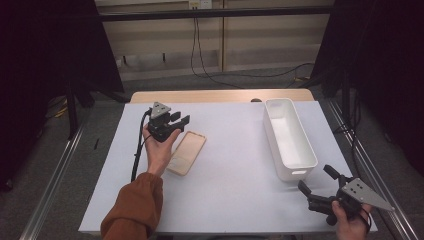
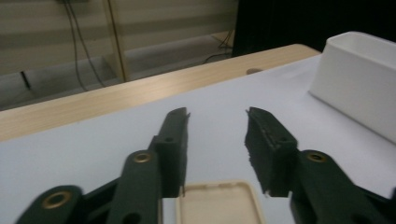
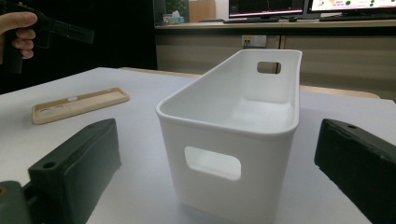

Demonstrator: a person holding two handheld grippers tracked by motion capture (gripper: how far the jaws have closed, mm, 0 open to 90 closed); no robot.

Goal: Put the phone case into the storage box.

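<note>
Both jaws of the left tool (image 1: 177, 121) stand apart, empty, just above the phone case (image 1: 186, 152); lower them to straddle its near end squarely before squeezing.

rust-orange sleeve (image 1: 134, 207), black tools, grey plates.

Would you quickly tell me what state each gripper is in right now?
Left gripper: open, holding nothing; the beige phone case lies on the table below its jaws.
Right gripper: open, holding nothing, facing the end of the white bin.
</note>
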